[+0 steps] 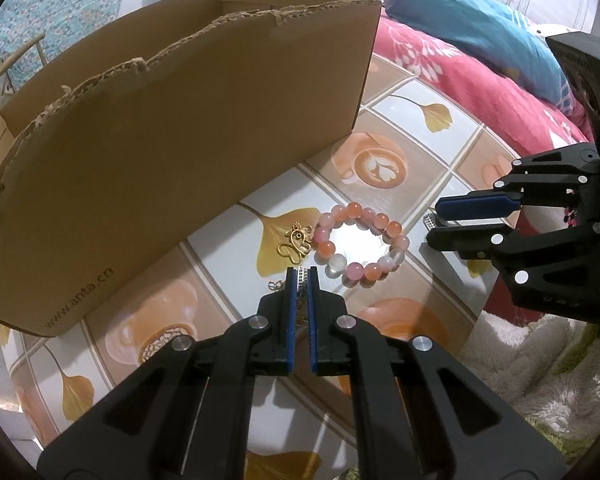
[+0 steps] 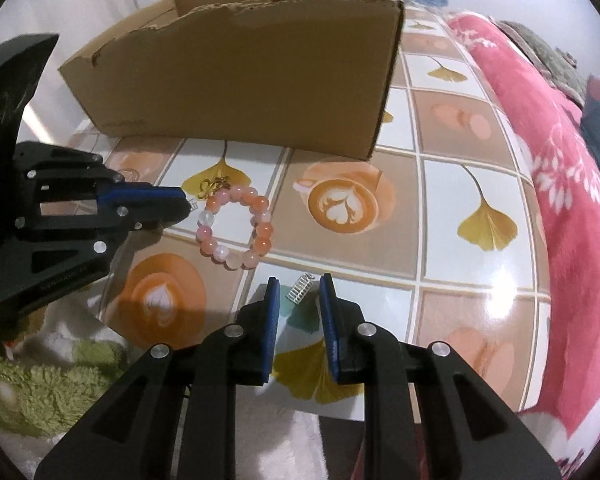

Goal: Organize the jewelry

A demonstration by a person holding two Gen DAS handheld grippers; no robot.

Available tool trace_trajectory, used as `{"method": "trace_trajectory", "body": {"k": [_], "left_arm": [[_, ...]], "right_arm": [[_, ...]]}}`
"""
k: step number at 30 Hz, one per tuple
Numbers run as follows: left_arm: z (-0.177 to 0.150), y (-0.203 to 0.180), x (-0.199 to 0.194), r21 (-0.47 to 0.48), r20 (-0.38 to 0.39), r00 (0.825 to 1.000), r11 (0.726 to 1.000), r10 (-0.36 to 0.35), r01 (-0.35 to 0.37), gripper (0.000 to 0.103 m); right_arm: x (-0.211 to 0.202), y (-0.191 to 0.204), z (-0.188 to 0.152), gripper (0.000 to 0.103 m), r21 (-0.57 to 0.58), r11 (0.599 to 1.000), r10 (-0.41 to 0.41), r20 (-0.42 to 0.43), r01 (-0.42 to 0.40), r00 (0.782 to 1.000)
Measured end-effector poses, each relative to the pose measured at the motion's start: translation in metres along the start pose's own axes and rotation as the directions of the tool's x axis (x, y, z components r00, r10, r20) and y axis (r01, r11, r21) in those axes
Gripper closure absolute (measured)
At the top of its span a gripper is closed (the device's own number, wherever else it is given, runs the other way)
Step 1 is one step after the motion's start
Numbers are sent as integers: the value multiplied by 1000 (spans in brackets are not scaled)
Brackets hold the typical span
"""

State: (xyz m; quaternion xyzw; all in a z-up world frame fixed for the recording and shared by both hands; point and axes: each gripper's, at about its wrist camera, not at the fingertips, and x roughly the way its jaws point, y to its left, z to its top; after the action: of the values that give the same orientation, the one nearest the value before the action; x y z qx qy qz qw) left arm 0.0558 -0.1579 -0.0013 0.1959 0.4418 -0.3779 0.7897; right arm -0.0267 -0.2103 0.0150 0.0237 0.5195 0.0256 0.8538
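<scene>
Left gripper (image 1: 302,276) clamped on silver chain (image 1: 302,280) beside bead bracelet (image 1: 360,246), right gripper (image 2: 300,294) apart around silver clip (image 2: 300,293); next, probably lift into cardboard box (image 1: 172,152).

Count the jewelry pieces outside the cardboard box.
4 visible: a silver piece clamped in the left gripper, a gold charm beside the bead bracelet, and a silver clip between the right gripper's open fingers. The box may hide more.
</scene>
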Motion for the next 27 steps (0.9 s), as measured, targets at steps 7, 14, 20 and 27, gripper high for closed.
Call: {"method": "trace_trajectory", "body": {"k": [7,14,20,27], "left_arm": [[0,0,0,-8,3,1000,1000,-4,4,99],[-1,1,0,-8,3,1000,1000,-5,5,99],[-1,2,-1,-10,8,1000,1000,-11,11,99],[-2,3,-2,-10,15,1000,1000,-24,24,100]], "right_arm": [[3,-2,1,84,38,999,-8,-10,9,1000],[2,-1,2,92,42,999,-2,-7,3,1000],[1,-5,2,98,67,997,27,-3,-27,1000],[3,-14,5,98,104,992,74,1,-73,997]]}}
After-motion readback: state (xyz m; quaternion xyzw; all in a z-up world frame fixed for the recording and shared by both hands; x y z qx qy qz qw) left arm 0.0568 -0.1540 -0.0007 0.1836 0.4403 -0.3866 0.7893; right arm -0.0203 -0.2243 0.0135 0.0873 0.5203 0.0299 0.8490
